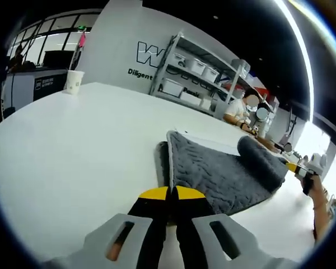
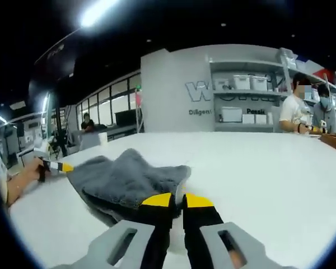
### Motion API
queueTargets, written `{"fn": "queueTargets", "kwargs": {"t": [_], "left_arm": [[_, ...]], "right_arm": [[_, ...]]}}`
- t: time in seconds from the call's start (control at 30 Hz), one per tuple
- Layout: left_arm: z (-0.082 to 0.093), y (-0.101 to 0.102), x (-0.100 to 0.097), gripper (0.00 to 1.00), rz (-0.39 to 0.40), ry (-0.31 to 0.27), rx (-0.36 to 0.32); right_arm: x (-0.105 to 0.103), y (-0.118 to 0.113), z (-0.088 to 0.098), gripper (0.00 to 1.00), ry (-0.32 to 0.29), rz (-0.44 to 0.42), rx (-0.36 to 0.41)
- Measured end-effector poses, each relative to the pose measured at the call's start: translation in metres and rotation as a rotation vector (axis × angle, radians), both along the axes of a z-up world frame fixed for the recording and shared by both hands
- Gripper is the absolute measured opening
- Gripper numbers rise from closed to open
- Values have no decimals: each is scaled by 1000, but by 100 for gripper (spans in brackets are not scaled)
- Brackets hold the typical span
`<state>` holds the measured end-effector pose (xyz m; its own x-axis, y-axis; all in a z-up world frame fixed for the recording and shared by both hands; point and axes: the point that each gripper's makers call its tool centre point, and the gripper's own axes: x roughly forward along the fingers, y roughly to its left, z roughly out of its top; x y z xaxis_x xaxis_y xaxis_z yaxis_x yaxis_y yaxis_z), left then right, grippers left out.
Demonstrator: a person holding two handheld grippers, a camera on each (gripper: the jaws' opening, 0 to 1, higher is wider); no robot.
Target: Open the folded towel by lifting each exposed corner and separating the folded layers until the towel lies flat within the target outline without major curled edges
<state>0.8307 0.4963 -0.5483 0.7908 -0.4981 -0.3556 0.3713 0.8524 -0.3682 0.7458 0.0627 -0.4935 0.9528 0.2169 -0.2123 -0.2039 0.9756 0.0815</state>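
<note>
In the left gripper view, the left gripper (image 1: 169,197) pinches the near edge of a soft grey plush towel (image 1: 224,171) on the white table (image 1: 73,145). In the right gripper view, the right gripper (image 2: 178,202) grips the limp towel (image 2: 126,176); the corners look like the best hold.

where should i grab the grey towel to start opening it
Probably the near corner of the top layer of the grey towel, where its stitched edge lies exposed just ahead of the left tool. Come in low along the white table from that side and pinch only the upper layer; the far end is rolled up thick, so it offers no single layer.
</note>
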Motion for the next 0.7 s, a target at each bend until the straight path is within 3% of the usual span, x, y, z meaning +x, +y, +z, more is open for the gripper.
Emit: {"fn": "queueTargets", "kwargs": {"t": [0.23,0.7], "left_arm": [[0,12,2,2,17,16,-29],[-1,45,5,2,70,18,11]], "right_arm": [[-4,-12,-2,0,20,-29,-16],[-12,-34,-12,0,70,-72,-92]]}}
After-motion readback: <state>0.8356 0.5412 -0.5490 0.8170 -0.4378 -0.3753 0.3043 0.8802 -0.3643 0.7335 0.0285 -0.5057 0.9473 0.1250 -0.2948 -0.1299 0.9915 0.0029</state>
